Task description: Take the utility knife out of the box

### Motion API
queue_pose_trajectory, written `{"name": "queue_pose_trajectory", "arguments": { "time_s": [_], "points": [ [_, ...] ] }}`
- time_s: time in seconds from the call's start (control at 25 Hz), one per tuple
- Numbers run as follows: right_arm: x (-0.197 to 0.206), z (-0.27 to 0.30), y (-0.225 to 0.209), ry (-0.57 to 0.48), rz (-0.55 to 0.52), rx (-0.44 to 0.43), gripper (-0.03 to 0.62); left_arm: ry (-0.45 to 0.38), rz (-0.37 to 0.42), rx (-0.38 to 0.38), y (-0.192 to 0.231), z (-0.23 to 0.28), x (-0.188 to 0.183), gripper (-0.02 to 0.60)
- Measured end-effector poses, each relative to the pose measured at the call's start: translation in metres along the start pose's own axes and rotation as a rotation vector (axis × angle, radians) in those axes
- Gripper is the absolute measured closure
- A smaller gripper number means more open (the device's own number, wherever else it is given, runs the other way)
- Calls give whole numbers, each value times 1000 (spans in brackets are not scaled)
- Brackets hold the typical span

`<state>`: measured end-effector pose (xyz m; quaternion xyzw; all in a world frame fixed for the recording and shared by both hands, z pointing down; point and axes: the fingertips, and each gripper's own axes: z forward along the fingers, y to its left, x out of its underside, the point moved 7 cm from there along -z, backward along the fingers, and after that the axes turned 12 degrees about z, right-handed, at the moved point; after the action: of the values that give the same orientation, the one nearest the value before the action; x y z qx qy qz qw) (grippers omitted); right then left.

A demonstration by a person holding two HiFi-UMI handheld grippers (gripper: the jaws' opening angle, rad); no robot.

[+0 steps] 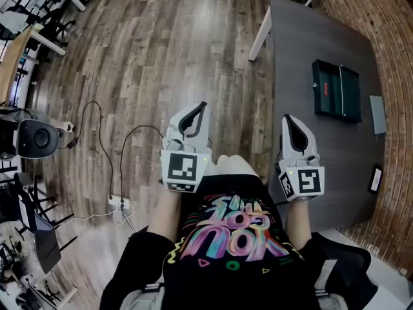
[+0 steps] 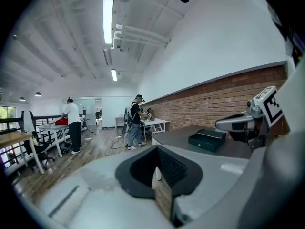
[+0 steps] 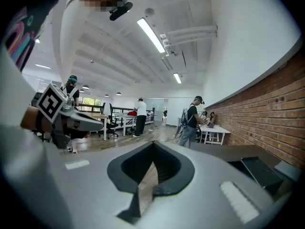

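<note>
An open dark green box (image 1: 336, 89) lies on the dark grey table (image 1: 303, 50), far right of the head view. The utility knife cannot be made out in it. Both grippers are held in front of the person's body, short of the box and apart from it. My left gripper (image 1: 201, 106) hangs over the wooden floor with its jaws together and nothing between them. My right gripper (image 1: 286, 119) hovers at the table's near left part, its jaws also shut and empty. The box (image 2: 207, 140) shows beyond the left gripper (image 2: 156, 148). It (image 3: 259, 171) shows low right of the right gripper (image 3: 152, 142).
A flat grey item (image 1: 377, 113) and a small dark device (image 1: 375, 178) lie on the table near the brick wall. Cables and a power strip (image 1: 119, 203) lie on the wooden floor at the left. People stand at white tables (image 2: 155, 124) farther down the room.
</note>
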<state>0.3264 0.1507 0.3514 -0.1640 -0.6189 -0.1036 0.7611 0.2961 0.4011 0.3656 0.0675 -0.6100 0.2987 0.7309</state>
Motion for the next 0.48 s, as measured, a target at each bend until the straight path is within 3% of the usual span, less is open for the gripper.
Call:
{"name": "queue_pose_trajectory", "arguments": {
  "time_s": [0.48],
  "points": [
    [3, 50, -21, 16, 0, -5, 595, 30, 22, 11, 19, 54, 4, 581]
  ]
}}
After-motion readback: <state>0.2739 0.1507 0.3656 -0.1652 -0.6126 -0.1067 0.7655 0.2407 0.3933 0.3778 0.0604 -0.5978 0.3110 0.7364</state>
